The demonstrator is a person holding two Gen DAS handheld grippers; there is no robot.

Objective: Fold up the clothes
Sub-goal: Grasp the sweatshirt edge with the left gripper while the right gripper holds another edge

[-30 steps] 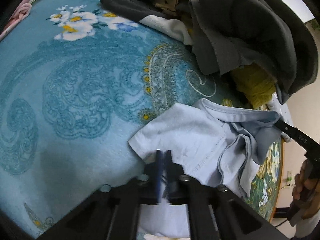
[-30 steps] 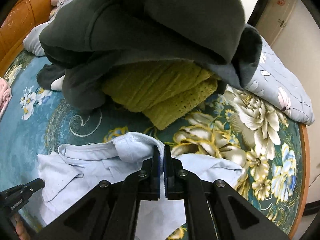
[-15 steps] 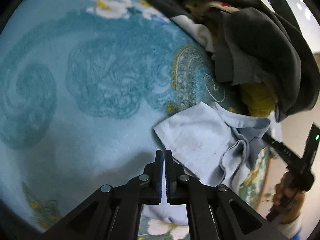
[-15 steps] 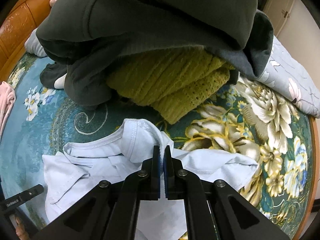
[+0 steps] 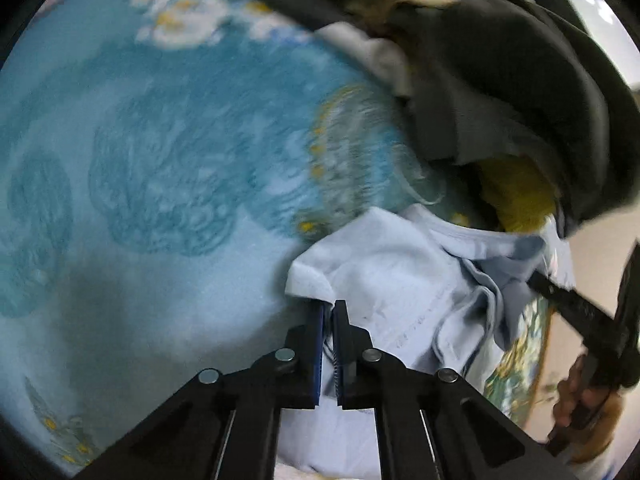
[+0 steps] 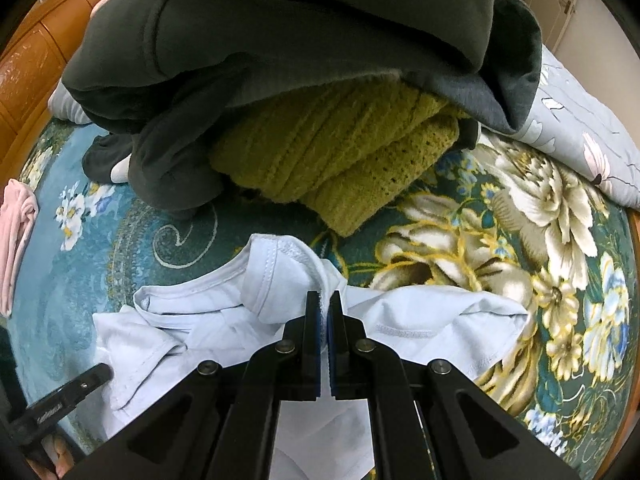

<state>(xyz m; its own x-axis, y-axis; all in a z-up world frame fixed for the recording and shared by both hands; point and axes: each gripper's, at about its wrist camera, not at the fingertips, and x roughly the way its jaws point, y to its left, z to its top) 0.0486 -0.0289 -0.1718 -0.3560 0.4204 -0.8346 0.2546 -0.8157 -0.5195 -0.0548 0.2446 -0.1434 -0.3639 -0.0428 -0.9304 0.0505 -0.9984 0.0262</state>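
Note:
A pale blue T-shirt (image 5: 404,276) lies crumpled on the teal floral blanket (image 5: 168,184). My left gripper (image 5: 329,309) is shut on its sleeve edge, cloth pinched between the pads. In the right wrist view the same pale blue T-shirt (image 6: 424,320) spreads below, and my right gripper (image 6: 324,300) is shut on a raised fold near the collar (image 6: 280,256). The right gripper's arm (image 5: 576,312) shows at the far side of the shirt in the left view. The left gripper's finger (image 6: 76,388) shows at the lower left of the right view.
A heap of dark grey garments (image 6: 280,60) over an olive knit sweater (image 6: 340,160) sits just behind the shirt. A pink cloth (image 6: 16,232) lies at the left. A grey flowered quilt (image 6: 580,120) lies at the right. A wooden headboard (image 6: 36,72) borders the bed.
Both grippers have drawn the shirt toward the clothes heap and lifted it slightly. The collar fold stands higher in the right view; the left view is blurred from motion.

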